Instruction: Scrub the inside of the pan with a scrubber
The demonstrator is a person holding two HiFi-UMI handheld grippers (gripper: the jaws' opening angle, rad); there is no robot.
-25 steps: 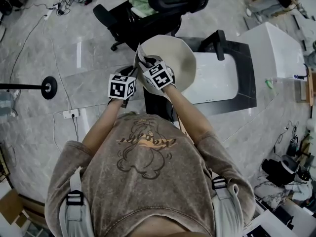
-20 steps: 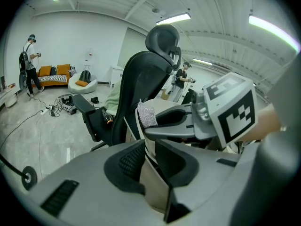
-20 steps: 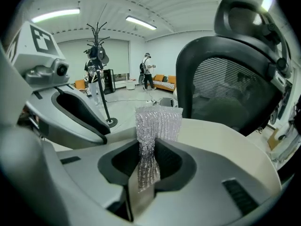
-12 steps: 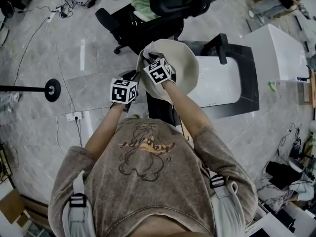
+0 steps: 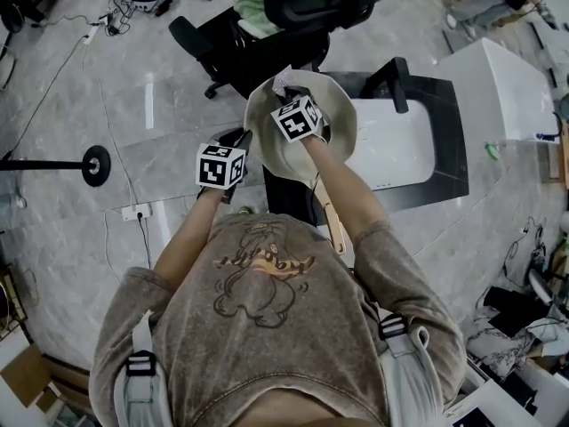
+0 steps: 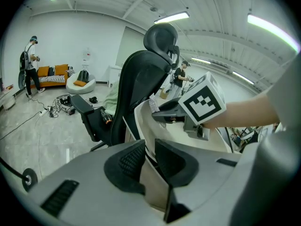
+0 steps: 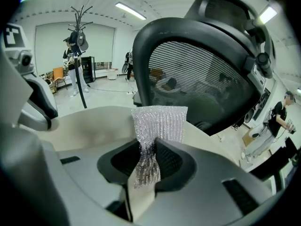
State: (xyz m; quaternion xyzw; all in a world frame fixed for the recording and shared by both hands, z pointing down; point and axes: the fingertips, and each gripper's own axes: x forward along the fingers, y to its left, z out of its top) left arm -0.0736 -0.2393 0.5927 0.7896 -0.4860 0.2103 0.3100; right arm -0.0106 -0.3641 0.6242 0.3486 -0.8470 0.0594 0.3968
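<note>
Pan (image 5: 342,127) is off the table, held up in the air and tilted, with its cream inside facing the person. Its wooden handle (image 5: 331,213) points back toward the person's chest. Scrubber (image 7: 160,124) is a silvery mesh strip. It sits at the pan's far rim, at the top edge in the head view (image 5: 283,80), with its free end standing up above the jaws. I can't tell whether the mesh is flat on the inner wall or just over the rim.

Right gripper (image 7: 149,161) is pinched narrow on the lower end of the scrubber, which is bunched between the pads. Left gripper (image 6: 146,157) is clamped on the pan's near rim. Its jaws have just been closing in a bit, and the pan wall (image 6: 141,126) is between the pads. From the left gripper view, the right gripper (image 6: 174,114) reaches across the pan's inside.

Step looks like mid-scrub, at the far end of a stroke, so the task is under way, not finished.

Next move probably calls for dragging the mesh back across the inner wall under pressure. The left grip has to hold steady, because it holds only the rim and a hard push could twist the pan.

Black office chair (image 5: 302,7) is just behind the pan, and a white table (image 5: 391,149) is below.
</note>
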